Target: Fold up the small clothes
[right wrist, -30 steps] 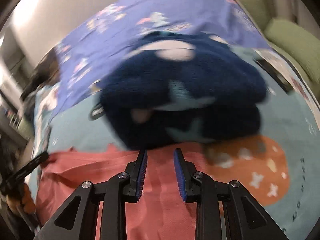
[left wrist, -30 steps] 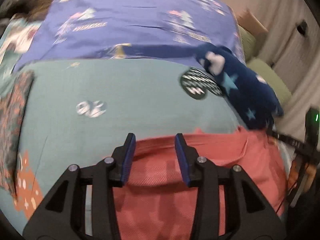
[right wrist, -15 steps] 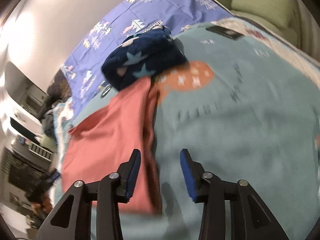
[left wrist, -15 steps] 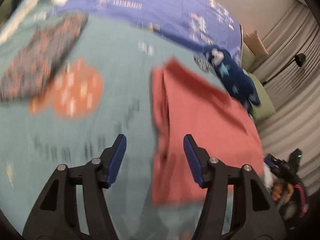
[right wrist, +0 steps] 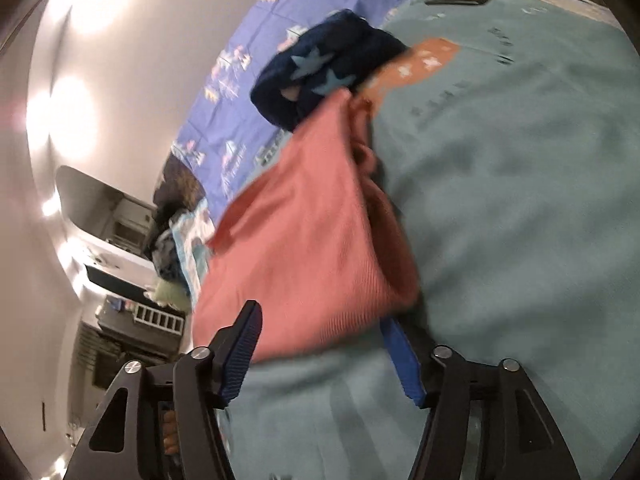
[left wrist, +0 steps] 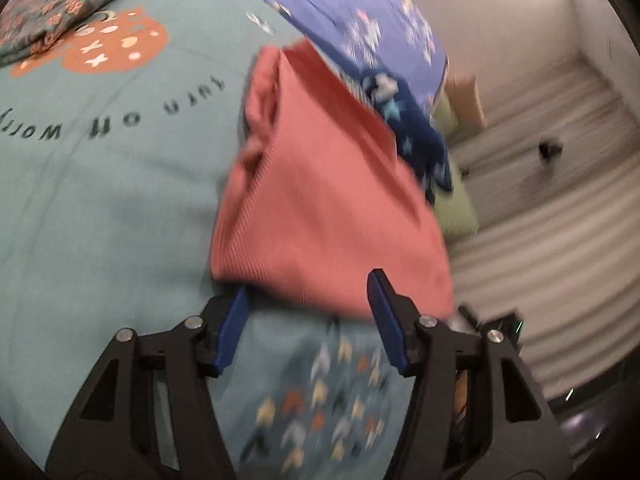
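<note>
While the coral-pink garment (left wrist: 328, 200) lies folded on the teal blanket (left wrist: 100, 200) beside a navy star-print fleece (right wrist: 320, 76), both claws sit at its near edge. Left gripper (left wrist: 308, 320) jaws closing, right gripper (right wrist: 324, 356) jaws opening; neither clamps the cloth.

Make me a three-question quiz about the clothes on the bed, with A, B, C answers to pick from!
1. Where is the dark blue starry garment?
A. at the far end of the red garment
B. under the pillow
C. on the floor

2. What colour is the bedspread under the red garment?
A. yellow
B. teal
C. white

3. What are the left gripper fingers doing?
A. squeezed fully shut
B. apart, at the cloth's near edge
C. holding a toy

Answers: 1 A, it lies just past the red cloth's far end. 2 B, teal shows all around it. 3 B, a gap shows between them.
</note>
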